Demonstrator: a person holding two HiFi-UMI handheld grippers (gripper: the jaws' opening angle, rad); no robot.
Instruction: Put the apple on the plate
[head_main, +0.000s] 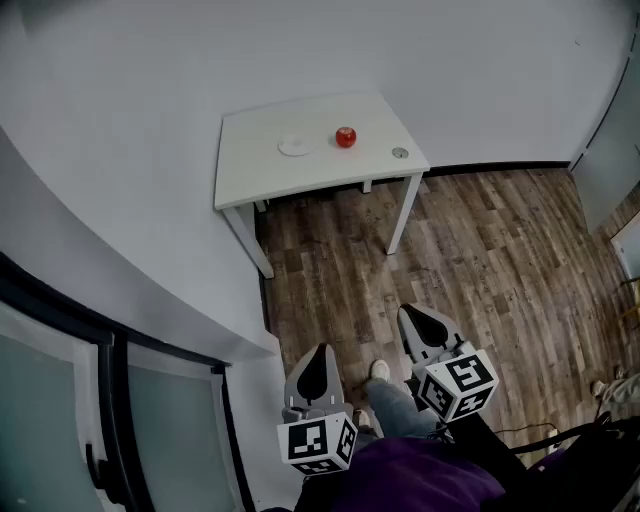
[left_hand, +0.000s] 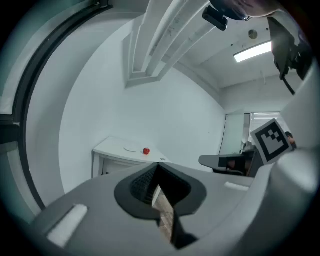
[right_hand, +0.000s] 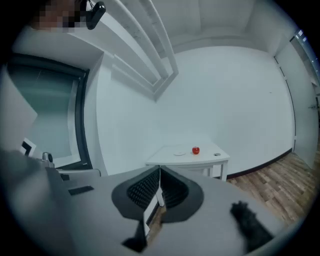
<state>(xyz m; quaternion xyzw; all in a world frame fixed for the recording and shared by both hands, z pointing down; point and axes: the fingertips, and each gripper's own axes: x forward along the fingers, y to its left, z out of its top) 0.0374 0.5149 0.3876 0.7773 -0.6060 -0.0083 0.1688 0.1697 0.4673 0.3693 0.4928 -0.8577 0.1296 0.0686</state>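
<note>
A red apple (head_main: 345, 136) sits on a white table (head_main: 250, 170) far ahead, just right of a small white plate (head_main: 296, 146). The left gripper view also shows the apple (left_hand: 146, 151) and the plate (left_hand: 131, 148), as does the right gripper view, with apple (right_hand: 195, 150) and plate (right_hand: 178, 153). My left gripper (head_main: 315, 366) and right gripper (head_main: 424, 322) hang low near the person's legs, far from the table. Both are shut with nothing between the jaws.
A small round metal object (head_main: 400, 153) lies near the table's right edge. The table stands against a white wall on a wooden floor (head_main: 500, 260). A dark-framed glass door (head_main: 90, 400) is at the left. The person's shoe (head_main: 379, 371) shows between the grippers.
</note>
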